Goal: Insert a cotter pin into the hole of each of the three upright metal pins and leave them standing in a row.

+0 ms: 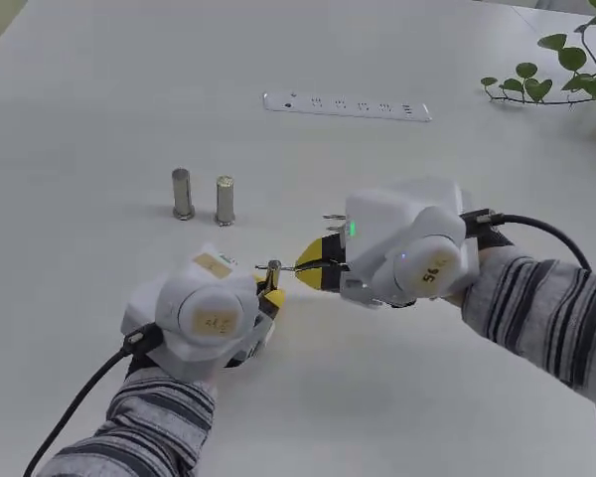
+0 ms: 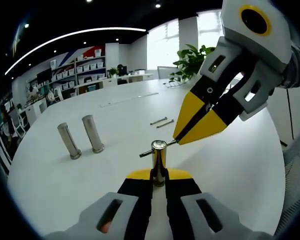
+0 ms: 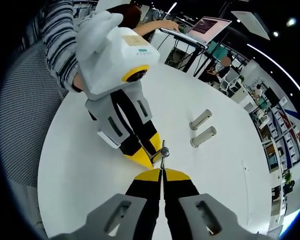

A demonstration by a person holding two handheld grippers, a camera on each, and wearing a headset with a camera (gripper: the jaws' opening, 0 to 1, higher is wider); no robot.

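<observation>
We count three metal pins on the white desk (image 1: 407, 397). The first pin (image 1: 182, 193) and the second pin (image 1: 224, 200) stand upright just beside each other, apart and untouched, well away from both tools. The third pin (image 2: 159, 159) is upright too, near the front of the desk, and the left tongs (image 2: 159, 176) are closed narrowly on its lower part, with the yellow tips on either side of it. We also count three cotter pins. The first cotter pin (image 2: 146, 153) is pinched between the tips of the right tongs (image 3: 162, 173), which are closed tight on it. It lies level across the third pin near its top, with one end poking out on the far side, so it seems to pass through the hole. The second cotter pin (image 2: 158, 120) and the third cotter pin (image 2: 165, 123) lie loose on the desk side by side, beyond the right tongs. In the head view the two tools meet tip to tip at the third pin. Farther back on the desk lie one white power strip (image 1: 346, 106) and, at the right edge, one leafy plant (image 1: 566, 70).
</observation>
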